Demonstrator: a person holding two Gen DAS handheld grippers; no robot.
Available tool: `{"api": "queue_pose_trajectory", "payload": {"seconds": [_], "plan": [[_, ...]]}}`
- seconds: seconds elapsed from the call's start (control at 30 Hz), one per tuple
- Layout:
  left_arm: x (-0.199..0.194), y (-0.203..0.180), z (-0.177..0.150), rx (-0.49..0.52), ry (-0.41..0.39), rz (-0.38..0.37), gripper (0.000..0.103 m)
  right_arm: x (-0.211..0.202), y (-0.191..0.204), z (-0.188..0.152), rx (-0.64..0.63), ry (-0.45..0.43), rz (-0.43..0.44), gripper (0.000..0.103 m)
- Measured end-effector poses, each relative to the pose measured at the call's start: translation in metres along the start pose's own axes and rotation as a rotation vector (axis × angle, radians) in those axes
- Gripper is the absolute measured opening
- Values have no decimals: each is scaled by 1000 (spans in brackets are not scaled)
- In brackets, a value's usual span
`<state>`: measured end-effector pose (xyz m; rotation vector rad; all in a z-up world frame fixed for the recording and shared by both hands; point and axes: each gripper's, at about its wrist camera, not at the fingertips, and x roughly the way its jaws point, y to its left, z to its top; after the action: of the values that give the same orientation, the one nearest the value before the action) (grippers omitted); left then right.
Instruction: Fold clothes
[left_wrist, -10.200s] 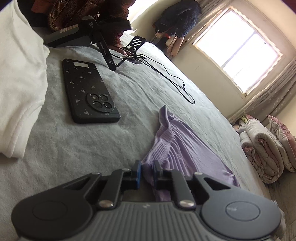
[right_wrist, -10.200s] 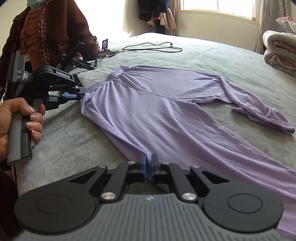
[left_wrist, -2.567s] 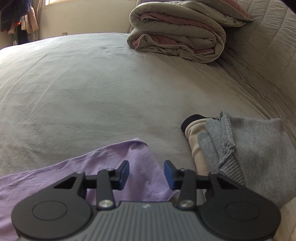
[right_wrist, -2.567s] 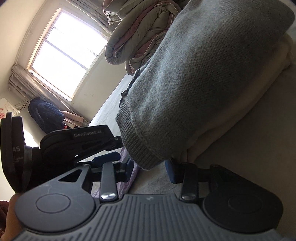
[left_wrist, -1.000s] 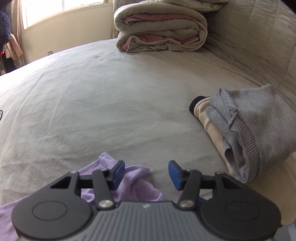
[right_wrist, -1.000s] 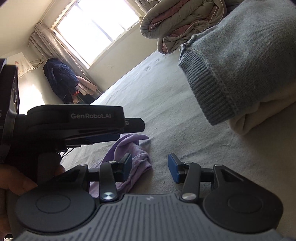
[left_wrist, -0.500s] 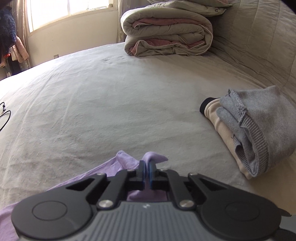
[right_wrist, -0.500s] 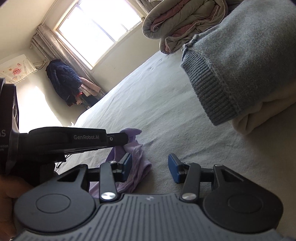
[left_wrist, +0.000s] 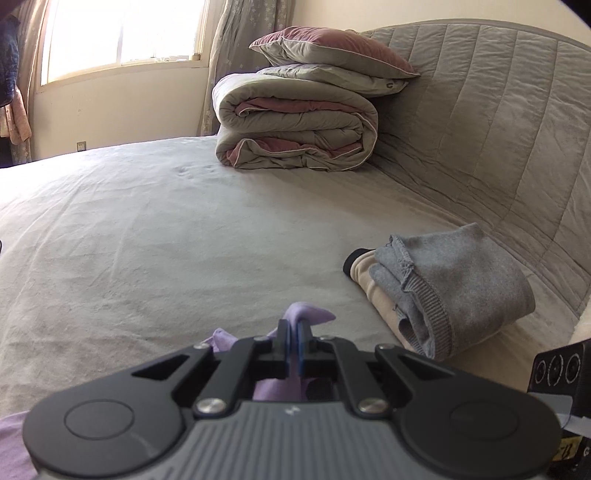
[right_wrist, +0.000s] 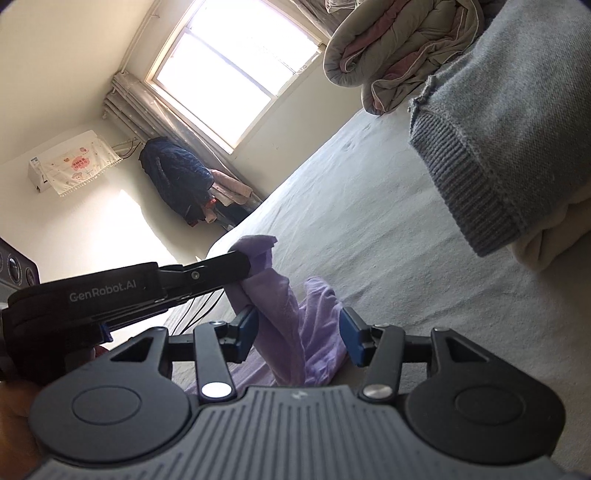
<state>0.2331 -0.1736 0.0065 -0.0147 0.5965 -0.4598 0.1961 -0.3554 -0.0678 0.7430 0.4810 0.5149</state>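
Left gripper (left_wrist: 291, 341): both blue pads are pressed together with a fold of the lavender garment (left_wrist: 306, 314) pinched between them. A small peak of the fabric stands up just beyond the fingertips, and more of it shows underneath the gripper body and at the lower left edge of the left wrist view. In the right wrist view the same gripper (right_wrist: 243, 264) enters from the left, its dark housing marked "GenRobot.AI", with the cloth bunched at its tip and lifted clear of the bed sheet (right_wrist: 388, 258).

Right gripper (right_wrist: 299, 334): jaws stand wide apart (nothing is clamped). The lavender garment (right_wrist: 288, 325) hangs down from the left gripper into the gap between the two blue pads; the fabric lies close against the left pad, while contact with the right pad cannot be confirmed. The rest of the garment trails onto the bed beneath the gripper body.

Surroundings:
- A folded grey sweater (left_wrist: 454, 284) lies on top of a folded cream garment (left_wrist: 373, 284), to the right of the left gripper and apart from the lavender cloth. In the right wrist view the sweater's ribbed hem (right_wrist: 476, 177) fills the upper right.
- A rolled quilt (left_wrist: 295, 125) sits at the far end of the bed against the padded headboard (left_wrist: 498, 122), with a pillow (left_wrist: 332, 50) stacked on it.
- A window (right_wrist: 236, 62) is behind, with dark clothing (right_wrist: 173, 173) hanging near it.
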Motion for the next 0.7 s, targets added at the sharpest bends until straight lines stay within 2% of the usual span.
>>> {"api": "queue_pose_trajectory", "payload": {"seconds": [0.13,0.23,0.3,0.43,0.53,0.7], "plan": [[-7,3,-2,-11,-27,-48,3,2,2,-1,2,0,70,53],[-8,3,-1,-13,-43,-66,3,2,3,0,3,-19,86,50],[-5,2,2,-16,-53,-63,3,0,5,2,-10,-42,82,19],[9,-9,10,-42,-98,-82,3,-15,13,6,-92,-167,-17,6],[22,-22,16,-57,-129,-95,3,-27,20,9,-172,-268,-112,5],[44,-44,25,-80,-179,-119,3,-41,16,19,-214,-377,-197,5]]}}
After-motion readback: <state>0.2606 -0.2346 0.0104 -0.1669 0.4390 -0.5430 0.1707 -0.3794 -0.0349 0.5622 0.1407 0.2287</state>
